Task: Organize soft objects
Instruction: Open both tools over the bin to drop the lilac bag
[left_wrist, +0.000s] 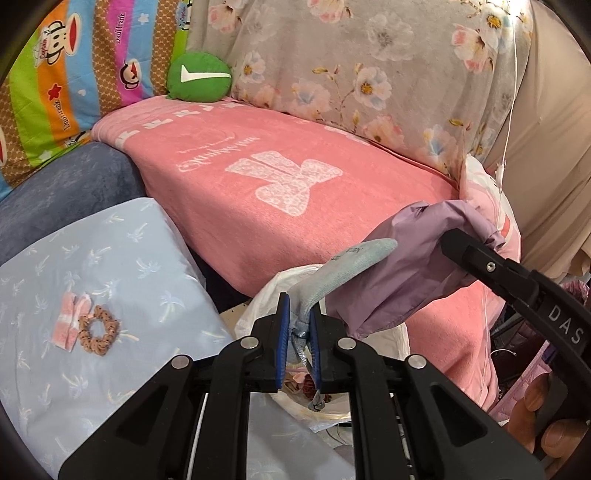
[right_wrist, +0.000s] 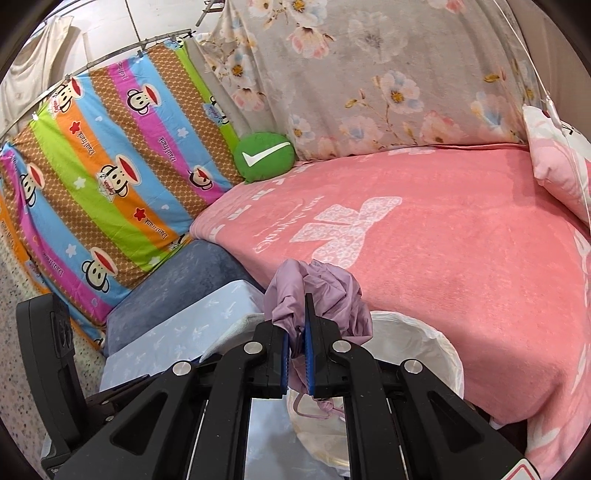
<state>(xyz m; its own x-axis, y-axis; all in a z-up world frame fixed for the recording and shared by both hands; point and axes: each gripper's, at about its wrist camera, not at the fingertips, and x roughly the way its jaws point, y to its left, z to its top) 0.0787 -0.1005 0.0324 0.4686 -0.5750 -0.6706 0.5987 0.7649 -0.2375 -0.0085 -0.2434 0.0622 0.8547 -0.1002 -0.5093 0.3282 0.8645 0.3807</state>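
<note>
Over the white bag: both grippers hang just above its open mouth (right_wrist: 424, 332), right at the near edge of the pink blanket (right_wrist: 461, 240)
Left gripper (left_wrist: 297, 332): clamped tight on a light blue sock (left_wrist: 347, 266), blue pads (left_wrist: 282, 332) squeezing the cuff end, nothing loose there
Sock axis: runs up and to the right from the jaws, toe end sticking out free toward the purple cloth (left_wrist: 406, 266)
Right gripper (right_wrist: 295, 354): also closed, pinching a bunched wad of that purple cloth (right_wrist: 317, 291), with a thin drawstring-looking bit dangling below the pads
Who's nearer what: left one sits beside the pale blue pillow (left_wrist: 110, 266), right one is further along the blanket side, so I'd guess sock goes left and cloth goes on the pink
Already sorted, looks like: a pink folded sock pair (left_wrist: 72, 325) and a brown scrunchie (left_wrist: 98, 330) lying touching on the blue pillow, well to the left of the sock
Key relation: that little pile is down and left of the left gripper, so the sock's probably headed that way
Watch out: sock toe and purple cloth overlap in the left view, can't tell if they actually touch, might snag when the hands split
Background: green check cushion (right_wrist: 264, 157) way back in the corner, not in play
</note>
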